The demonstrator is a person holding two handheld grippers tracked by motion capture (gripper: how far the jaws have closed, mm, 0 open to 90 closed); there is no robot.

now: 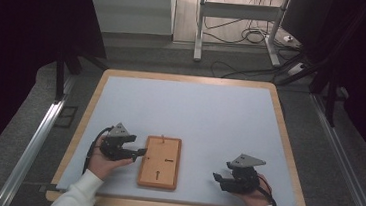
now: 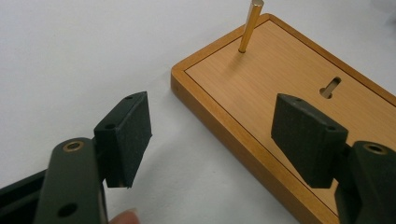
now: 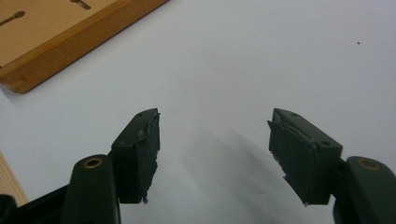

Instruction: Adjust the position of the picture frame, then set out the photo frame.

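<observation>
Two grippers, both wide open, nothing held. Wooden board (image 1: 159, 162) lies flat near the front of the white table (image 1: 210, 115), brass pin (image 2: 250, 25) upright at its far end. Left gripper (image 1: 139, 152) straddles the board's long edge; right gripper (image 1: 217, 177) sits well apart. Board looks rigid, light (smooth varnish, maybe slippery): grip across the thick edge, clear of the pin.

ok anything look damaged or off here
The black pads on the right gripper look worn: their edges are ragged and chipped, with torn bits hanging. The wooden board lies flat and looks intact, its brass pin leaning a little in the left gripper view.
</observation>
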